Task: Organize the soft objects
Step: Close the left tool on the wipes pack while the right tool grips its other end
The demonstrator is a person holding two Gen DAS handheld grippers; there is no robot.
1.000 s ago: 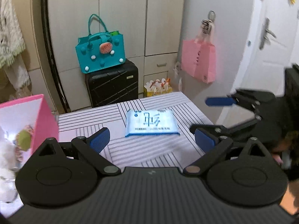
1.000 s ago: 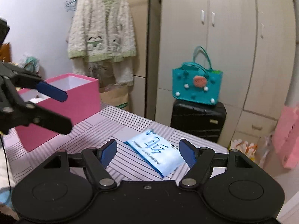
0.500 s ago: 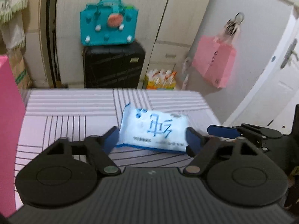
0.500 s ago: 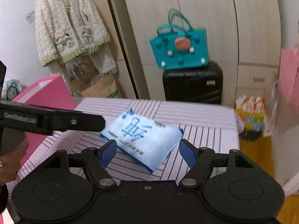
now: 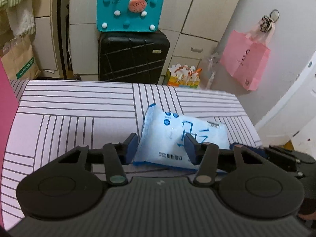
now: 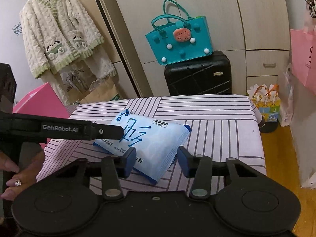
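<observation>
The setting was a lived-in domestic room, most likely a bedroom. Evidence: tall cream wardrobe doors (image 6: 197, 19) with drawers below lined the far wall; a fluffy white-and-green cardigan (image 6: 59, 39) hung on a hanger at the left; 1 black hard-shell suitcase (image 5: 134, 57) stood on the floor with a teal felt handbag (image 5: 128, 9) on top. A pink paper bag (image 5: 244, 59) hung from a wall hook. A surface under pink striped cloth (image 5: 69, 108) filled the foreground. The floor was wood-toned.
</observation>
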